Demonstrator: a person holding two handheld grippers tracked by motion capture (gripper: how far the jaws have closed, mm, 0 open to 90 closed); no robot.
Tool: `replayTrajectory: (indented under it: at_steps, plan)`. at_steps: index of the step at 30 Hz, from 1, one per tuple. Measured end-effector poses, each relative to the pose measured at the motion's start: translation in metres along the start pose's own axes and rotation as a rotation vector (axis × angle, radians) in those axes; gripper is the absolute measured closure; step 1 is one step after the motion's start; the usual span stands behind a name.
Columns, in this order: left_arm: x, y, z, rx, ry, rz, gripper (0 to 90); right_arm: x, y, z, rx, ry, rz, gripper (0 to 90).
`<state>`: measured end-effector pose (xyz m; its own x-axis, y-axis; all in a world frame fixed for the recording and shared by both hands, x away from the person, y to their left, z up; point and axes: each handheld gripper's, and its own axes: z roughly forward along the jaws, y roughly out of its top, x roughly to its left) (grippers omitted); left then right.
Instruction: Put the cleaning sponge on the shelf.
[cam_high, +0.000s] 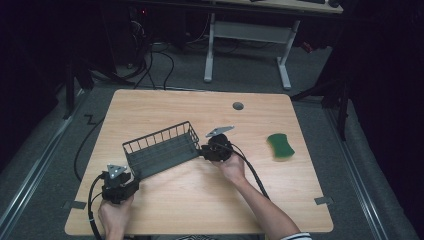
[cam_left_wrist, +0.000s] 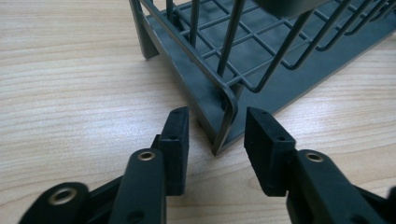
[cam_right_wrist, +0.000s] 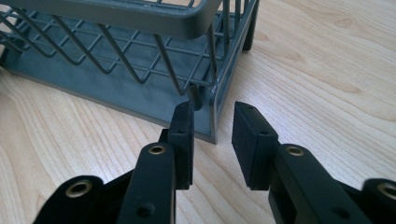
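High view: a grey wire basket (cam_high: 162, 150) sits on the wooden table (cam_high: 200, 200), with one gripper at each of its short ends. The left gripper (cam_high: 131, 176) is at the near-left end, held by the left hand (cam_high: 116, 212); the right gripper (cam_high: 204, 150) is at the far-right end, held by the right hand (cam_high: 234, 167). A green sponge (cam_high: 280, 146) lies well apart, out beyond the right gripper on the side away from the basket.

Left gripper view: the black jaws stand apart, one on each side of a bottom corner of the basket (cam_left_wrist: 219, 100). The left gripper (cam_left_wrist: 215, 133) has the corner edge in its gap, and neither pad visibly presses on it (a sliver of table shows on both sides).

Right gripper view: the right gripper (cam_right_wrist: 212, 123) straddles the opposite bottom corner of the basket (cam_right_wrist: 140, 88) in the same way. Its jaws are apart; the pad at the left of that view is just beside, perhaps touching, the base wall, while the other pad stands clear of the edge. The basket rests flat on the table, upright.
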<state>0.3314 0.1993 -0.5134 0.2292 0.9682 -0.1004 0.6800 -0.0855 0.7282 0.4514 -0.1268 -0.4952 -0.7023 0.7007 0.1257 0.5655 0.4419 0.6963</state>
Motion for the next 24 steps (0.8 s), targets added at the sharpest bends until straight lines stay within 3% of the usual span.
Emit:
replayTrajectory:
  at_steps: [9,16,24]
  plan:
    - [-0.0006,-0.0004,0.0023,0.005,-0.002,0.001,70.9,-0.0025,0.0007,0.0052,0.009,-0.005,0.004,78.5]
    - [-0.0015,-0.0007,0.0024,0.010,-0.004,0.011,80.7,0.0003,0.0012,0.0061,0.008,-0.006,-0.020,86.2]
    - [-0.0037,0.0007,0.0031,0.015,0.000,0.036,85.4,-0.0008,0.0011,0.0056,0.009,-0.010,-0.032,86.6]
